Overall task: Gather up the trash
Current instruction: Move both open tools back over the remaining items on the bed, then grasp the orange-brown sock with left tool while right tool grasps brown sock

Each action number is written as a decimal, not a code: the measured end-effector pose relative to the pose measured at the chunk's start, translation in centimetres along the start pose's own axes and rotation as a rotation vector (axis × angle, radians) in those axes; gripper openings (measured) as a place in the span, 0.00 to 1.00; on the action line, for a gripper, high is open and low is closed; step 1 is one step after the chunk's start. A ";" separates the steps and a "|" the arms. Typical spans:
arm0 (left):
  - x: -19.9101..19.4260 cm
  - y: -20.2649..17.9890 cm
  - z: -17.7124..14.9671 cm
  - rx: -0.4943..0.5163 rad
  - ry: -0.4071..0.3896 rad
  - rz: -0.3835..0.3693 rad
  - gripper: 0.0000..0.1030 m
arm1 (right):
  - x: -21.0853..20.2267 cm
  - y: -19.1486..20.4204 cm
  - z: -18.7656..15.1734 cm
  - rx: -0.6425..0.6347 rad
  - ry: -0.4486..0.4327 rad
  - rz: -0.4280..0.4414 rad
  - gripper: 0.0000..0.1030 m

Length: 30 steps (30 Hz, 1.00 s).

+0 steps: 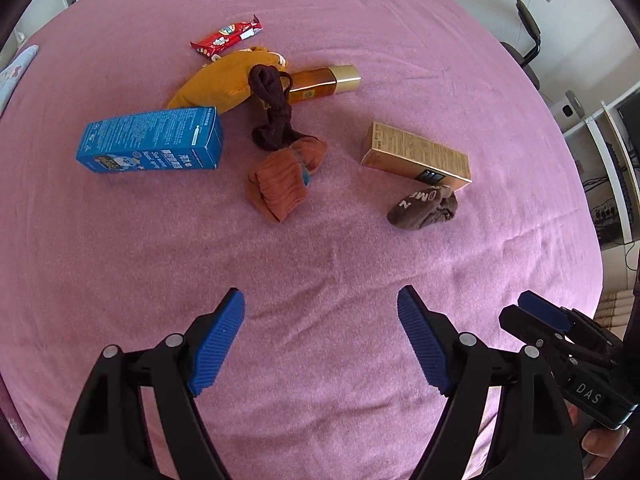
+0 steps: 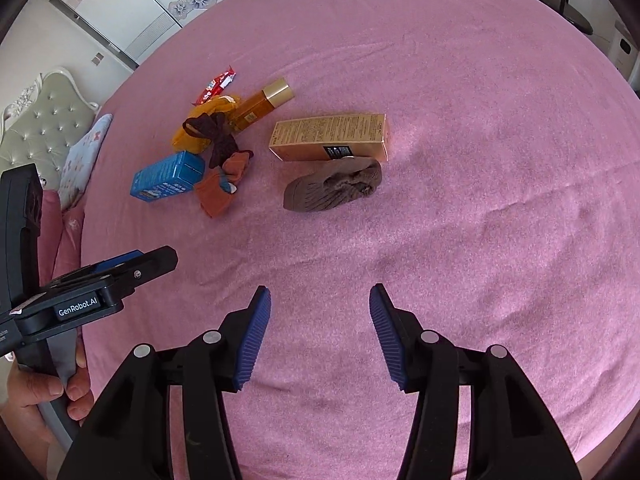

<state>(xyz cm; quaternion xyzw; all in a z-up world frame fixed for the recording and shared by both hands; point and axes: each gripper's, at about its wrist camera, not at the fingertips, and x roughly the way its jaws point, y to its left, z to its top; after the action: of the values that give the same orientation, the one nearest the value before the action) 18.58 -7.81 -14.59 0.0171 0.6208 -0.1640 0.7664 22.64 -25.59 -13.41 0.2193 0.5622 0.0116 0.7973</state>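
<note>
1. Left gripper (image 1: 320,340): jaws spread wide, nothing between them, held over bare pink bedsheet (image 1: 320,252) on the near side of the pile
2. Right gripper (image 2: 318,336): jaws also spread, empty, over bare sheet; its body shows at the right edge of the left wrist view
3. Blue box (image 1: 154,140): lying flat at the left of the pile, long axis roughly left-right in the left wrist view, slightly tilted
4. Gold box (image 1: 416,156): lying flat on the right, long axis running from upper left to lower right, well apart from the blue box
5. Red snack wrapper (image 1: 226,36): farthest item, long axis rising toward the right, just beside the yellow cloth (image 1: 216,84)
6. Amber bottle (image 1: 324,82): on its side, gold cap pointing right, base end against the dark brown sock (image 1: 272,108)
7. Orange sock (image 1: 284,178): bunched at the centre, touching the dark brown sock
8. Brown sock (image 1: 424,204): crumpled, touching the near edge of the gold box
9. Both grippers are well apart from every item
</note>
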 end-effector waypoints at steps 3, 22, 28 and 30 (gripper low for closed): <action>1.6 0.5 2.2 0.009 0.009 0.016 0.76 | 1.5 -0.2 1.5 0.007 0.012 -0.008 0.49; 10.5 3.0 9.0 0.023 0.117 0.061 0.45 | 8.7 0.2 7.2 0.075 0.077 0.020 0.51; 10.7 4.1 8.8 -0.011 0.100 0.033 0.34 | 10.5 0.5 7.7 0.104 0.107 0.014 0.44; 10.3 4.4 8.4 -0.020 0.101 0.018 0.32 | 11.0 0.4 7.6 0.113 0.119 0.014 0.27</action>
<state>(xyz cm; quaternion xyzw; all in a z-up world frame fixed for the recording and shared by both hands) 29.51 -7.98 -23.35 0.0234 0.6600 -0.1500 0.7357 33.64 -24.89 -21.01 0.2667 0.6069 -0.0017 0.7487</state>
